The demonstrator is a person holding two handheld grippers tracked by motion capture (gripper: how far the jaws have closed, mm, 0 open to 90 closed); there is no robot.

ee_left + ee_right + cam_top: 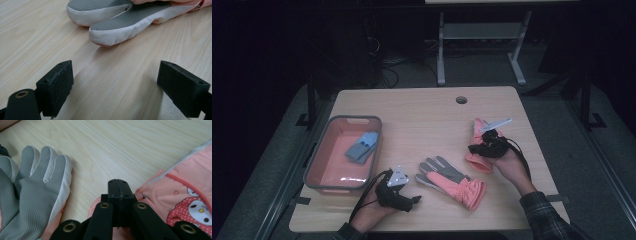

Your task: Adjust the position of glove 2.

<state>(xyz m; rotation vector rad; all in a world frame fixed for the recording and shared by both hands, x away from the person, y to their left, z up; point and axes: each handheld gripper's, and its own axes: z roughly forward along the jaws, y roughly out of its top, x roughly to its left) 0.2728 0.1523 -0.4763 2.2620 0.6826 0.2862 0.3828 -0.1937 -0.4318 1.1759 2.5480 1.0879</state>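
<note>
Left gripper (404, 192) sits lower centre-left of the high view, jaws spread wide with bare wood between them. Grey-palmed glove (452, 180) lies just right of it, palm up, fingers pointing at the gripper. In the left gripper view the glove's fingertips (117, 30) are near the top of the frame, apart from the pads (58, 85).

Right gripper (484, 145) is at right centre of the high view, on the pink glove (479, 150). In the right gripper view its jaws are pressed together at lower centre with pink fabric (185, 197) bunched around them; looks like a pinch on the glove, though the gripped edge is hidden behind the jaws.

Gloves: soft padded pink fabric, gathered cuff, grey mesh-textured palm, white finger edging, a cartoon print on the pink back. Table (422, 115) is light wood grain with a round hole. Pink bin with grey rim (324, 150) at left holds a blue-grey item (362, 146), too small to make out. Surroundings are dark.
</note>
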